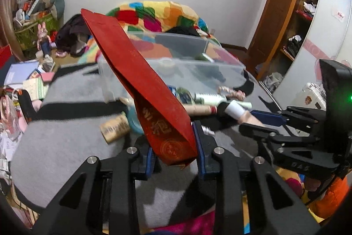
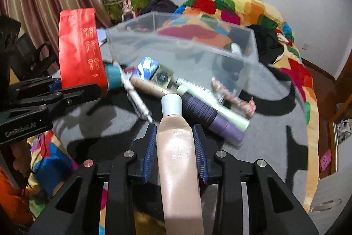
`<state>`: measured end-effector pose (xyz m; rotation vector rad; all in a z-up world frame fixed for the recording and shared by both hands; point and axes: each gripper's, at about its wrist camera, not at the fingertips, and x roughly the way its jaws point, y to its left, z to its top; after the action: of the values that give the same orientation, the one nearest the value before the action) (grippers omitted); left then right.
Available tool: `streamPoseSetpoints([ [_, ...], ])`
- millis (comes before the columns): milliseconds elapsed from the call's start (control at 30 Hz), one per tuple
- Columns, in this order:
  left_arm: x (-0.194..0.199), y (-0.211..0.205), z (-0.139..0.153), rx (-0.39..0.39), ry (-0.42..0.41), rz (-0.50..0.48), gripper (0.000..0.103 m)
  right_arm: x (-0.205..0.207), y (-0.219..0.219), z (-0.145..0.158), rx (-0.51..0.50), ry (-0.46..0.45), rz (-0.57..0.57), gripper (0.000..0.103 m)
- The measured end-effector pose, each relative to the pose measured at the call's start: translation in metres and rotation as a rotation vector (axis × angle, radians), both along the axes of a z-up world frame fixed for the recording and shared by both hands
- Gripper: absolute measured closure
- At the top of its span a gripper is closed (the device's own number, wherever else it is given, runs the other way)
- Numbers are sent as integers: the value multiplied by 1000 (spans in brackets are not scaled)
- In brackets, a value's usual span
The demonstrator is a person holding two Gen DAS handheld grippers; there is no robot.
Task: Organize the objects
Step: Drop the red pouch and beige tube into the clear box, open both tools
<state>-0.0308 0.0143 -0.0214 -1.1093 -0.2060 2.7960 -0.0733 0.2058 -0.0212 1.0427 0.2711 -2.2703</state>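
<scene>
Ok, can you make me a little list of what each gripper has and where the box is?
left gripper: shut on the flat red paper pouch, tilted up over the box
right gripper: shut on the beige squeeze tube with white cap
clear plastic box: on the grey blanket, behind the pile
pile beside box: purple cylinder, pale green tube, brown cardboard tube
box contents: blurred, cannot tell

Bed with multicolour patchwork quilt [image 2: 231, 8] carries a grey-and-black blanket [image 2: 275, 124]; directly on blanket: clear plastic bin [image 2: 176, 52], purple tube [image 2: 220, 122], pale green tube [image 2: 211, 100], tan cardboard tube [image 2: 149, 86], silver tube [image 2: 138, 100], teal tape roll [image 2: 113, 78].
</scene>
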Motion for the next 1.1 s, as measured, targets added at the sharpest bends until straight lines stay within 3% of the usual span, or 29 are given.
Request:
streamPoseSetpoints([
  [200,-8,-7,22,-38,60,12,73,-8,1,30,-53,62,-29,72],
  [533,-35,-13,39,-63,105,27,73,-41,0,55,-106,105,-118,72],
  [867,-70,-14,42,-96,101,41,73,-89,-19,54,-89,100,-170,72],
  [1100,-102,-16,28,-89,29,37,73,-121,-40,43,-21,87,-184,72],
])
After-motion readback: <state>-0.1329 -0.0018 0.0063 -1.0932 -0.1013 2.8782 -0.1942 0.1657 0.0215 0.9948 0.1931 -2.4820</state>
